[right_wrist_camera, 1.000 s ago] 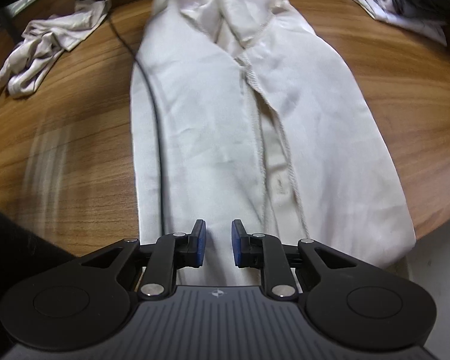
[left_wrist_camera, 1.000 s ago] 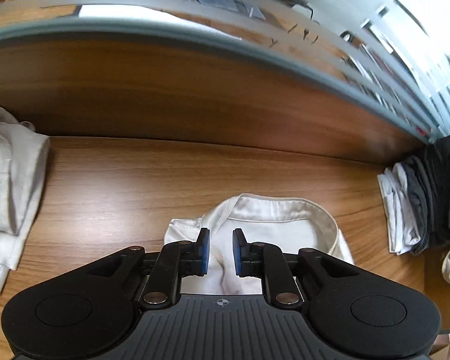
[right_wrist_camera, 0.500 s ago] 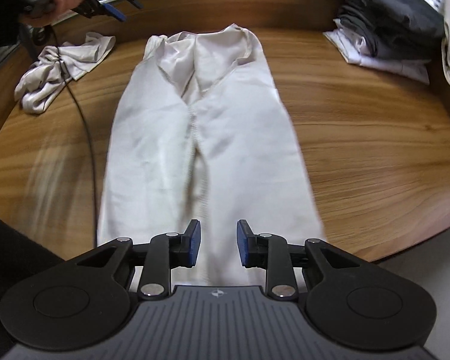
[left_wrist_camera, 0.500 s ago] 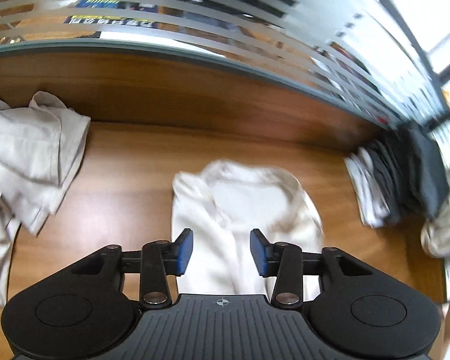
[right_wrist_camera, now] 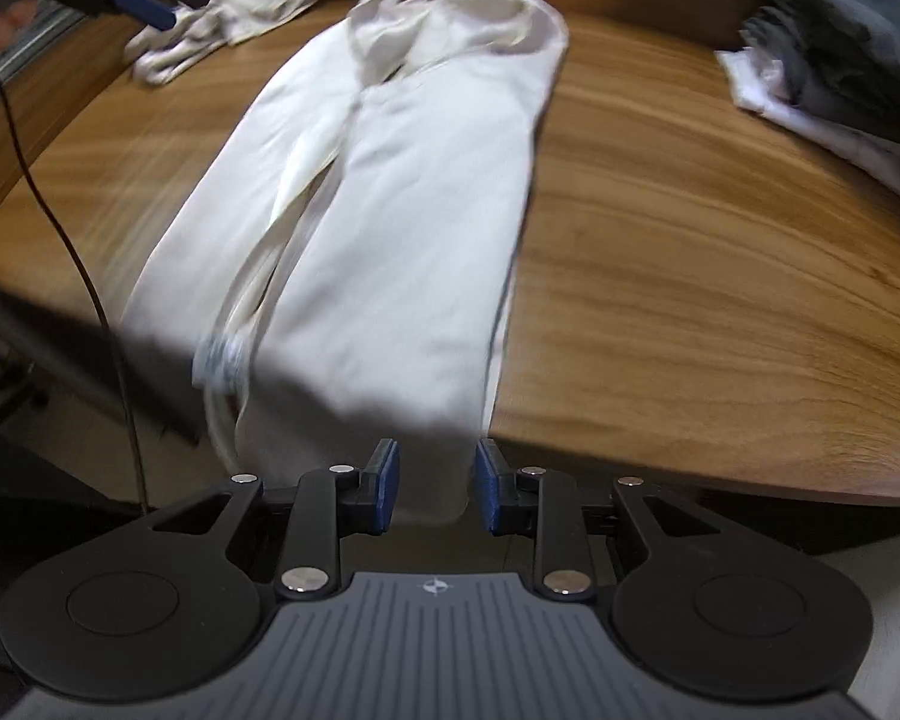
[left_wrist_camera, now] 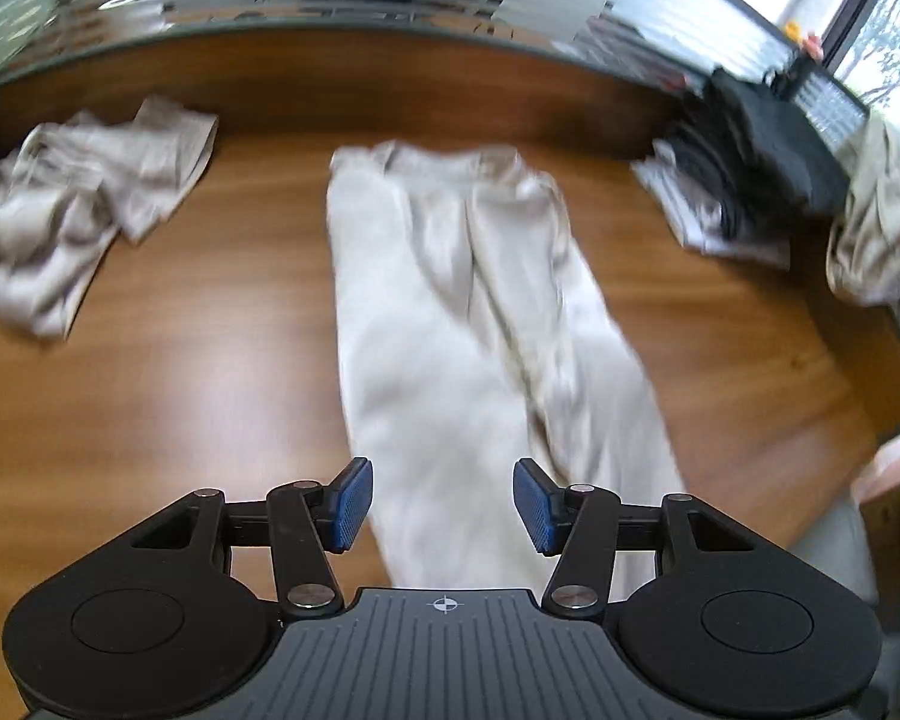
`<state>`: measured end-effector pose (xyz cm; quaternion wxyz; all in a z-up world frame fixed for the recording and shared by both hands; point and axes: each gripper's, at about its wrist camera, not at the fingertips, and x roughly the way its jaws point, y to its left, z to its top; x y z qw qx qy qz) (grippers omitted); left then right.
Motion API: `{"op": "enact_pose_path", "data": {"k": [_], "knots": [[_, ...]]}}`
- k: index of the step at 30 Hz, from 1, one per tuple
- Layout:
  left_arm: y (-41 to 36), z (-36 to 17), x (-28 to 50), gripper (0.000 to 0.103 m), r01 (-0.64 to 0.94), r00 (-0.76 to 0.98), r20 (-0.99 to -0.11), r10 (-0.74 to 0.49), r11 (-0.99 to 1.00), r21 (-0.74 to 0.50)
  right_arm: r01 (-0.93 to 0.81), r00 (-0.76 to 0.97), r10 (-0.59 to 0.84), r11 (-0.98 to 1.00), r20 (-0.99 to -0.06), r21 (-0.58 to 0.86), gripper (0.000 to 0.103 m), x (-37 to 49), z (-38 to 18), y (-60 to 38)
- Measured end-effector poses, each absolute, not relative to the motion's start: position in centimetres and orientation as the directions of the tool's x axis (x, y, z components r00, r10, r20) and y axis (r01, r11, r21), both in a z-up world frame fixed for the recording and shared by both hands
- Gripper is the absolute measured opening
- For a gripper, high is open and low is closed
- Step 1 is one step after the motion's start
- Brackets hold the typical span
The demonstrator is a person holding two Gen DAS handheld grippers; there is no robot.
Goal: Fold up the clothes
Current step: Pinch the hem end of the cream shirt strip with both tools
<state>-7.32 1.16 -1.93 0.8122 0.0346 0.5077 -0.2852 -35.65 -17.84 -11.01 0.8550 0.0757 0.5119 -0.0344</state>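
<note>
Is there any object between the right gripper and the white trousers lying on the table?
Nothing visible is. The right gripper sits at the hem of the white trousers, jaws apart, with cloth showing between its pads. The thin black cable runs off to the side.

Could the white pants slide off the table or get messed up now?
Maybe. The white pants already hang their leg ends over the table edge, so a tug could drag them off. The black cable lies beside them and might snag. The left gripper is opening with nothing pinched, so neither gripper steadies them.
</note>
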Motion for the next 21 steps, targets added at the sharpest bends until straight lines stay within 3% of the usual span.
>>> {"op": "enact_pose_path", "data": {"k": [10,15,21], "knots": [[3.7,-6.9,-18.9,0.055,0.496,0.308,-0.869,-0.386,0.845,-0.199,-0.026,0.453,0.081,0.997,-0.888,0.078,0.037,-36.1,-13.8,-16.5],[4.0,-10.6,-23.2,0.058,0.514,0.315,-0.871,-0.377,0.839,-0.177,0.005,0.487,0.073,0.996,-0.87,0.086,0.059,-36.3,-15.1,-18.3],[4.6,-16.7,-24.7,0.06,0.512,0.369,-0.853,-0.37,0.847,-0.147,0.051,0.54,0.094,0.988,-0.837,0.144,0.067,-36.6,-18.4,-19.9]]}}
